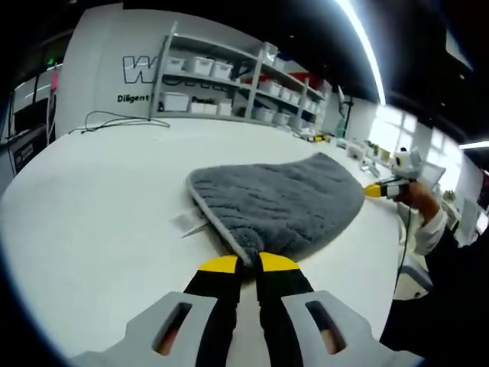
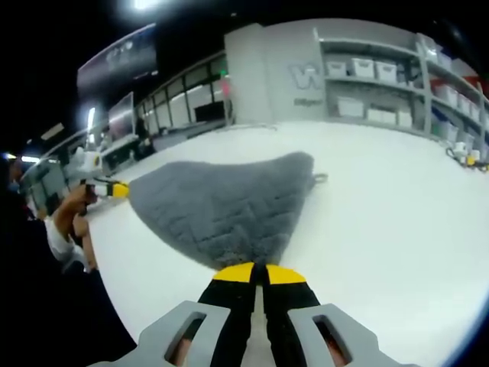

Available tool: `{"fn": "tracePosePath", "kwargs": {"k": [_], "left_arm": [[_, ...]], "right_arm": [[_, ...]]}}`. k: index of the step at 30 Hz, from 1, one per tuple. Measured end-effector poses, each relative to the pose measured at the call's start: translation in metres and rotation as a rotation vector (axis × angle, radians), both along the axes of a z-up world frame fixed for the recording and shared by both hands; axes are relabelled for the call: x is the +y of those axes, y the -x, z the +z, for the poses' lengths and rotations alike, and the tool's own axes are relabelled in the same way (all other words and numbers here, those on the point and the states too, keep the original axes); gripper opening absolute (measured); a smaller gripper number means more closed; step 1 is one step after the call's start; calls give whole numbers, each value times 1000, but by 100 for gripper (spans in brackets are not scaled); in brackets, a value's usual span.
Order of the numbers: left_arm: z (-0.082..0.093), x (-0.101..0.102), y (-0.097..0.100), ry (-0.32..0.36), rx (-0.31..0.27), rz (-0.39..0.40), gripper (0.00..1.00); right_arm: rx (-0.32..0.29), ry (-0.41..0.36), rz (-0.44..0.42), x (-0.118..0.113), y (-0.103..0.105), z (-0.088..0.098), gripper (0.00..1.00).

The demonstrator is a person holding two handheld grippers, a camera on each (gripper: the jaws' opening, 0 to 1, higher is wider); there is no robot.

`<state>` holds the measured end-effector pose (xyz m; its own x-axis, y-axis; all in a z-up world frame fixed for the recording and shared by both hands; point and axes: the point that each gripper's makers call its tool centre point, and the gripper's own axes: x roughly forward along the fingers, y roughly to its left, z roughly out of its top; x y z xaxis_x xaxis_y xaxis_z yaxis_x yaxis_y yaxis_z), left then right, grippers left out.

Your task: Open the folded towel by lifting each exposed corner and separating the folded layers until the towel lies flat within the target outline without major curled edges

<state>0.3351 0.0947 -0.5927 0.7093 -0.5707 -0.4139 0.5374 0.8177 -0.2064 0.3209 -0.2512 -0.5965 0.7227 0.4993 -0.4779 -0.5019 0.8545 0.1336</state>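
Note:
A grey quilted towel (image 1: 283,202) is spread across the white table (image 1: 92,222), with a white label (image 1: 187,222) sticking out at its left edge. My left gripper (image 1: 248,264), yellow-tipped, is shut on the towel's nearest corner. At the towel's right corner sits my right gripper (image 1: 380,189), held by a hand (image 1: 422,202). In the right gripper view the towel (image 2: 221,206) fans away from my right gripper (image 2: 257,269), which is shut on its near corner. The left gripper (image 2: 114,189) pinches the towel's left tip there. A small loop (image 2: 319,179) pokes out at the far edge.
Shelves with white bins (image 1: 229,84) stand beyond the table's far edge. A thin cable (image 1: 114,118) lies on the far left of the table. Small items (image 1: 359,149) crowd the far right edge. Wide bare tabletop (image 2: 397,214) lies around the towel.

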Motion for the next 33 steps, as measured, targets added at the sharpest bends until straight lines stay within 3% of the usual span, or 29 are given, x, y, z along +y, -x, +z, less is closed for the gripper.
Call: {"fn": "tracePosePath", "kwargs": {"k": [33], "left_arm": [[1,0,-6,-12,-5,4,7]], "right_arm": [[10,-7,32,1,2,1,0]]}}
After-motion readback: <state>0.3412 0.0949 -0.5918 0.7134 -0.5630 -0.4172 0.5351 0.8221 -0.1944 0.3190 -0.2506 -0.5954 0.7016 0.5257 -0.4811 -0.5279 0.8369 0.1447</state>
